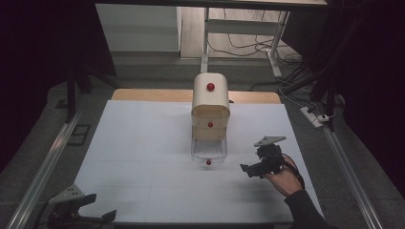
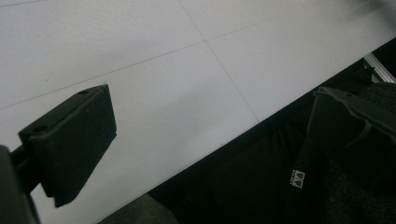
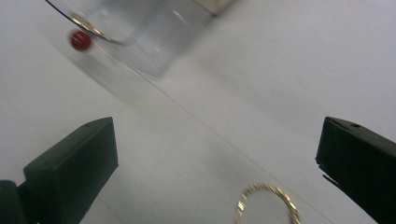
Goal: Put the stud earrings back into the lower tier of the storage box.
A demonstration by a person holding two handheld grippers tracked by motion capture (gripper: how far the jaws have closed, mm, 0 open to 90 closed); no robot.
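1. Gold ring (image 3: 267, 205): lies flat on the white table (image 1: 143, 157), between the spread jaws of the right gripper (image 1: 251, 168) and clear of both pads; round, so no long axis or heading
2. Right gripper: jaws wide apart, nothing clamped; held low over the table's right side, pointing left toward the drawer
3. Clear drawer (image 1: 208, 149): pulled out of the small box (image 1: 210, 102), red knob (image 1: 208, 162) facing the person; near the ring, nothing between them
4. Left gripper (image 1: 93, 210): at the near left table edge, jaws apart, empty
5. The ring's lie is told from the right gripper view; the box is seen whole from the high view
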